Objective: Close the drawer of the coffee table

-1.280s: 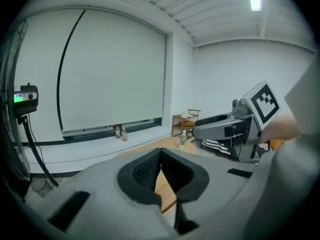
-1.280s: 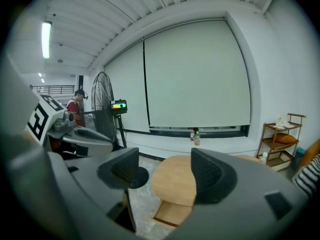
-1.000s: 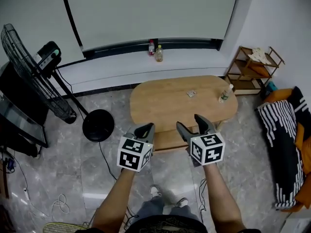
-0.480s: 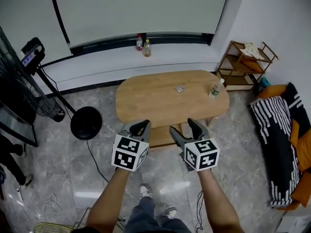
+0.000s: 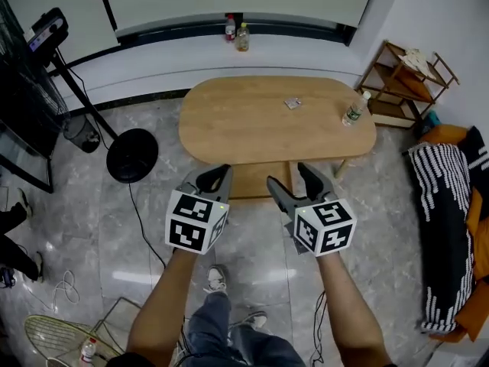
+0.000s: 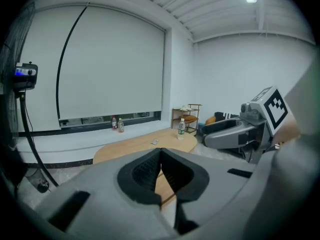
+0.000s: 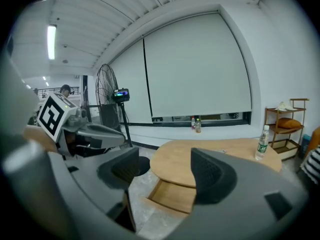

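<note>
Wooden and oval, the coffee table (image 5: 252, 125) stands in the middle of the floor. Its drawer (image 5: 249, 180) is still pulled out from under the near edge, so we judge that none of the closing is done yet.

At the left, a round black fan base (image 5: 131, 155) sits on the floor, well apart from the table. Next comes our left gripper (image 5: 214, 179), held on the near side of the drawer's left part. Its fingers are pressed together with nothing between them.

To its right, past the open drawer, is our right gripper (image 5: 296, 183). Its fingers are spread and also empty, and through their gap in the right gripper view we see the drawer's bare wooden inside ahead of us. Neither gripper looks to be touching the drawer front.

Further right, a bottle (image 5: 354, 109) stands upright on the table's right end, and a shelf (image 5: 405, 82) stands by the far right wall.

As we see it, the whole job is left. One gripper must meet the drawer front and push it toward the far side until it sits flush under the tabletop.
</note>
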`<state>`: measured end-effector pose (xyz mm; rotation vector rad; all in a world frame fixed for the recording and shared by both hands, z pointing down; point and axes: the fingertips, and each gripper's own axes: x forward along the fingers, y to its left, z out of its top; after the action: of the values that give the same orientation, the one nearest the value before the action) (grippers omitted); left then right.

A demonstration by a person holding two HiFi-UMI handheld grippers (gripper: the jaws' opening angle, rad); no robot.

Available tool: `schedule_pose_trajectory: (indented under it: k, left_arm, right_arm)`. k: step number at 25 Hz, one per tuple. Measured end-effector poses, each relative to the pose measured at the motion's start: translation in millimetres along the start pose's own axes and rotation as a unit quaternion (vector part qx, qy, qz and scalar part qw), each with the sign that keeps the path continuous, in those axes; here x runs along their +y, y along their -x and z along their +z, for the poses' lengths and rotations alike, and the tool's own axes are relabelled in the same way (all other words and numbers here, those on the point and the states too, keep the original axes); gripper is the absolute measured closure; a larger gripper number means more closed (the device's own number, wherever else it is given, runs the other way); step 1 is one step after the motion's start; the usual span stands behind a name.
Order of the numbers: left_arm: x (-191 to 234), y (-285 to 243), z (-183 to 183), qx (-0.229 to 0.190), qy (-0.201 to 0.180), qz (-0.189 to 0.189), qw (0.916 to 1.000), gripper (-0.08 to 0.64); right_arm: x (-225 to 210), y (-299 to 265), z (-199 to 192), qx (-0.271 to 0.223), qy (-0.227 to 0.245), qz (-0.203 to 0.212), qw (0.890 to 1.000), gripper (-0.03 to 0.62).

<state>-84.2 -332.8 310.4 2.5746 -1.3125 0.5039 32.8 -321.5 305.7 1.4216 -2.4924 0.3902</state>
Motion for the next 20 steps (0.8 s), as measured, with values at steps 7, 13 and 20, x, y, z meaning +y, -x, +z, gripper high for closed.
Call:
schedule_pose_trajectory:
  k: [7, 13, 20]
  left_arm:
    - [2, -18, -70, 0.0, -0.013, 0.015, 0.9998, 0.554]
    - [21, -55, -127, -0.013, -0.013, 0.019, 0.9996, 0.552]
    - [36, -98, -195, -0.034, -0.015, 0.03, 0.9989, 0.554]
  right_arm:
    - [-5, -34, -63, -0.003, 0.011, 0.01, 1.0, 0.279]
    - [-18, -75, -116, -0.016, 0.02, 0.007, 1.0, 0.279]
    - [-38, -112, -185, -0.026, 0.036, 0.007, 0.999, 0.278]
